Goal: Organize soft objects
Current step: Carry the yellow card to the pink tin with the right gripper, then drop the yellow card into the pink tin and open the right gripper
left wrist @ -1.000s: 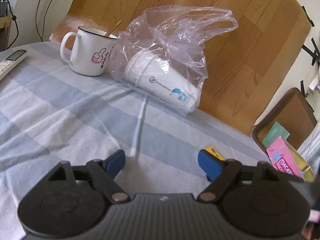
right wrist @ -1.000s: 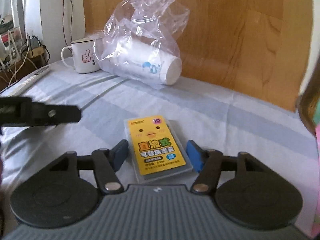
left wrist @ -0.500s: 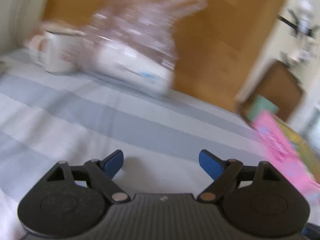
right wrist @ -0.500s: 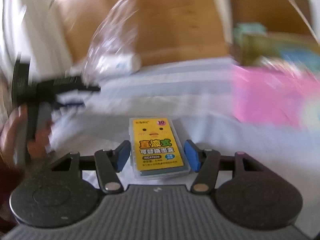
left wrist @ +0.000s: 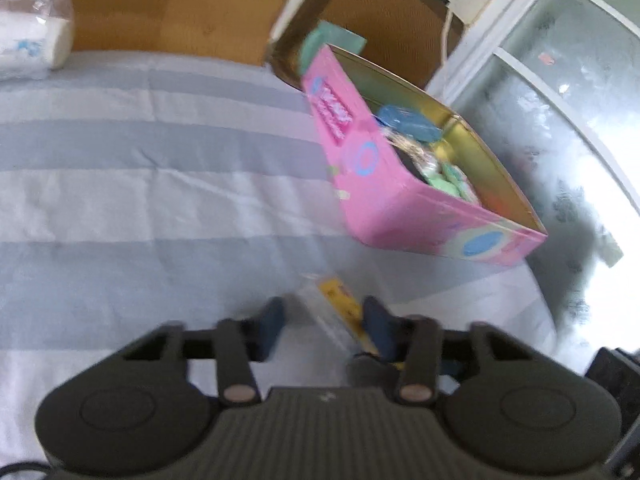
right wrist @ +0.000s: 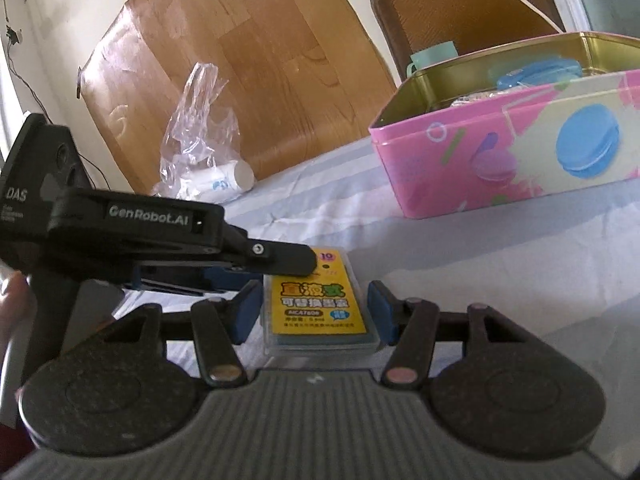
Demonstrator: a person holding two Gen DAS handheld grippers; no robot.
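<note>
Pack: yellow-labelled packet [right wrist: 320, 304] in a clear sleeve, cartoon face and printed characters on top.
Pose: flat, label up.
Place: near the pink tin [right wrist: 508, 152], on the striped cloth before its front wall.

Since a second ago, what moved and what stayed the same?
Both grippers swung right, from the bagged cups toward the pink tin. The right gripper carried the yellow pack along, its jaws closing slightly on it. The left gripper came across and shut on the pack's far end. Tin and cups stayed put.
</note>
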